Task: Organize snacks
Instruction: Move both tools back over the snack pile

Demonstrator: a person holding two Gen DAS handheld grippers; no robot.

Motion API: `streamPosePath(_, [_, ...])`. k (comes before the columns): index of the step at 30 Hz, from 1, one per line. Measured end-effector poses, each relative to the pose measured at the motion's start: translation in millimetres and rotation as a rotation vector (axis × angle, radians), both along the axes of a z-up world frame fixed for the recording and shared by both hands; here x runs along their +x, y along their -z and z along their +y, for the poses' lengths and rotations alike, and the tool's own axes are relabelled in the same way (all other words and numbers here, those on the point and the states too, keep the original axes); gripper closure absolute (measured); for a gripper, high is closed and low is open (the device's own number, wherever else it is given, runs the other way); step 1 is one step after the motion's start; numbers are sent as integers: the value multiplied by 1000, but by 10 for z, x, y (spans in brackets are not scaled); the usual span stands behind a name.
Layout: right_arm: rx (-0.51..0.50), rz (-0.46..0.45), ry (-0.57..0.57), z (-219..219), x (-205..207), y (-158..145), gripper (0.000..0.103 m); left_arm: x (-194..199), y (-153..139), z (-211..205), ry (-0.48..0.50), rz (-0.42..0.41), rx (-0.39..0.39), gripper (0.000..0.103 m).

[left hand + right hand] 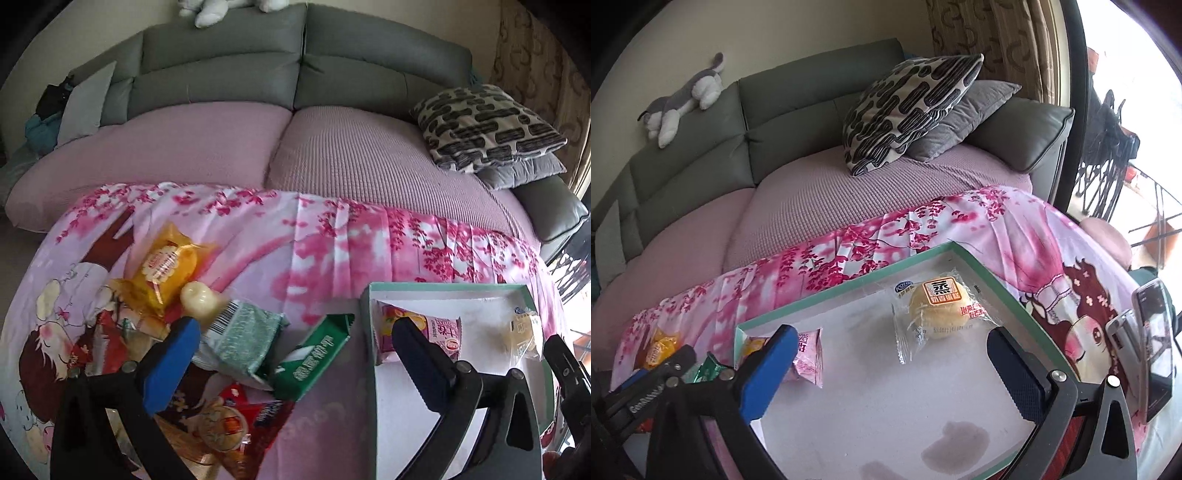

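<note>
Hovering with both grippers (295,354) (892,363) spread and empty, we risk snagging the green-rimmed box (849,286) wall reaching for piled snack packets (240,332).

Daylight from right, blown-out glare at window (1126,74); strong fisheye bending, dark vignette corners, slight motion blur.

Both the left gripper (295,343) and the right gripper (892,365) have black angular frames with silver round screws; each carries one bright blue pad and one dark textured pad.
</note>
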State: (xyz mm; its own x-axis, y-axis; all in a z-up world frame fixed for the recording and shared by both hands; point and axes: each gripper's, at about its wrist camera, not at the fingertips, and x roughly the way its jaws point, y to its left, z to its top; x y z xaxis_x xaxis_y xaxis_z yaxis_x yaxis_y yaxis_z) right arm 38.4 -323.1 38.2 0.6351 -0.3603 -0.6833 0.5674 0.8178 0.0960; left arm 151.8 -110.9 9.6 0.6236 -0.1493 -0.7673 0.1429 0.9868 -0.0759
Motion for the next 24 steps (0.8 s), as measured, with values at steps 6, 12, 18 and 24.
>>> streamPosePath(6, [-61,-8,-32,185,2,-41,0,-68,-101,193,-13,-67,-20,0])
streamPosePath(12, [-53,-18,-56,315,17,-44,0,-151,-200,449,-34,-119,-30,0])
streamPosePath(18, [-48,-14,-116,532,76,3,0,-267,-281,765,-45,-144,-27,0])
streamPosePath(24, [15,-53,-219,807,130,59,0,-420,-385,1128,-100,-201,-55,0])
